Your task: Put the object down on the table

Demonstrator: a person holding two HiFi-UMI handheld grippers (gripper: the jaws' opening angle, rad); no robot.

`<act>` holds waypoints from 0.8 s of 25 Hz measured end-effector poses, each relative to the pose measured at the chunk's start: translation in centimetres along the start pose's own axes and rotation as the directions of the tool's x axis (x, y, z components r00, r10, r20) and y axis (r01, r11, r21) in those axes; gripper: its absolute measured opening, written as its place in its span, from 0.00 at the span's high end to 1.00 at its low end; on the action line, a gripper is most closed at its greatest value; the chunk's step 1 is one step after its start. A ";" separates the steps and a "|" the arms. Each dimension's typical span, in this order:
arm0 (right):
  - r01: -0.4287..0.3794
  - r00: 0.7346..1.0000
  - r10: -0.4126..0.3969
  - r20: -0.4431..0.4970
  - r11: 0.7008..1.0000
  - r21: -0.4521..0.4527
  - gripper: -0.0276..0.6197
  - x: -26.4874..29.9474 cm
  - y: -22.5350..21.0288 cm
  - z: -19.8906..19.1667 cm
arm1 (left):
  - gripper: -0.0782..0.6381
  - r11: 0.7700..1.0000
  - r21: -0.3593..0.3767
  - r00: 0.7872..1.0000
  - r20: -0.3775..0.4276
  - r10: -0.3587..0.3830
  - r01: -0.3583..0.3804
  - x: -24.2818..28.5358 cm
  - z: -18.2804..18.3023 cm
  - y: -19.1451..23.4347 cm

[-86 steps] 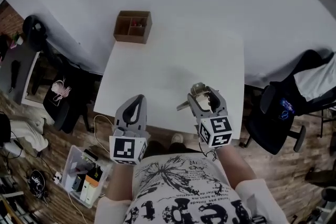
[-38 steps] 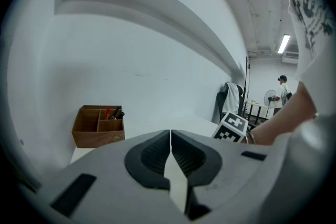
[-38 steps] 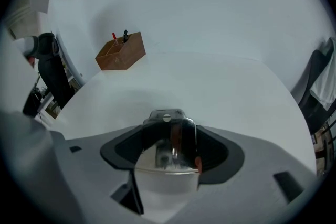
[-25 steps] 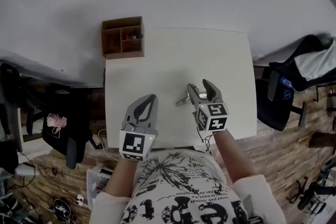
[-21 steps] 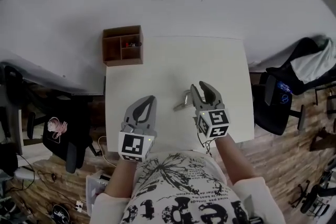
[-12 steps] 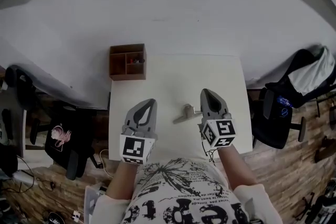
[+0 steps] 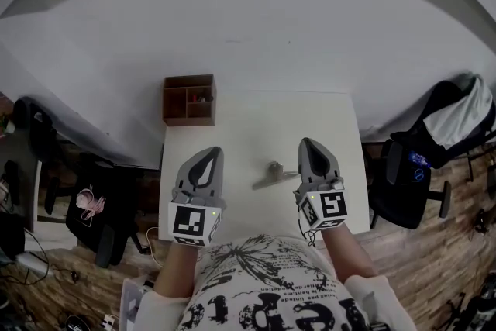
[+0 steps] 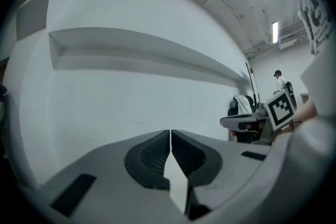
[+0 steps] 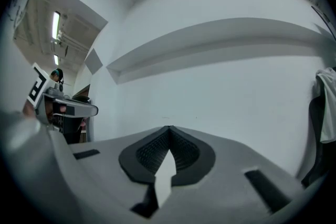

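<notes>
A small grey metal object (image 7: 273, 172) with a long handle lies flat on the white table (image 7: 240, 128), between the two grippers. My right gripper (image 7: 311, 146) hovers just right of it, jaws shut with nothing in them. My left gripper (image 7: 205, 156) is to the object's left, also shut and empty. In the left gripper view the gripper (image 8: 170, 134) faces a white wall with its jaws pressed together. The right gripper view shows that gripper (image 9: 169, 129) the same way, and the object is out of sight in both.
A brown wooden organizer box (image 7: 189, 99) with compartments stands at the table's far left corner. Black chairs stand left (image 7: 35, 136) and right (image 7: 418, 163) of the table. A white wall lies beyond the far edge.
The right gripper let go of the metal object, drew back to the right and shut its jaws. The object now lies on the table. The head view has tilted up.
</notes>
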State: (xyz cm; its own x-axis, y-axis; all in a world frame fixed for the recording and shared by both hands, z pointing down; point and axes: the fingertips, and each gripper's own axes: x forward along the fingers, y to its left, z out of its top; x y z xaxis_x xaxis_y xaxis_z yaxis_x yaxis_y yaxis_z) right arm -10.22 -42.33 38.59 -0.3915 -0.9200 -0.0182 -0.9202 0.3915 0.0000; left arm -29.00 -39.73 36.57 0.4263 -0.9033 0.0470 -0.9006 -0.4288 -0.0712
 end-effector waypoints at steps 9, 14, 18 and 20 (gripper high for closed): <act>-0.077 0.995 0.077 -0.058 0.997 0.009 0.97 0.0 1.2 -0.9 | 0.87 1.000 0.003 1.000 -0.012 0.012 -0.012 0.2 -0.5 -0.2; -0.107 0.991 0.108 -0.077 0.994 0.019 0.97 0.2 2.0 -1.2 | 0.87 1.000 0.000 1.000 -0.014 0.010 -0.010 -0.2 -0.7 -0.5; -0.117 0.989 0.118 -0.083 0.993 0.025 0.98 0.1 2.5 -1.4 | 0.87 1.000 0.001 1.000 -0.018 0.011 -0.011 -0.3 -0.9 -0.8; -0.117 0.989 0.120 -0.087 0.993 0.033 0.97 0.0 2.6 -1.5 | 0.87 1.000 0.002 1.000 -0.019 0.012 -0.012 -0.4 -0.9 -0.9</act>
State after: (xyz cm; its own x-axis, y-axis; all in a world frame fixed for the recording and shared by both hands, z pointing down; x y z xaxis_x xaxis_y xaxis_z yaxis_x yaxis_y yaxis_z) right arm -12.60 -41.38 40.09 -0.4982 -0.8643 0.0687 -0.8670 0.4973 -0.0312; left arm -28.44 -38.92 37.52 0.4133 -0.9082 0.0655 -0.9057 -0.4175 -0.0737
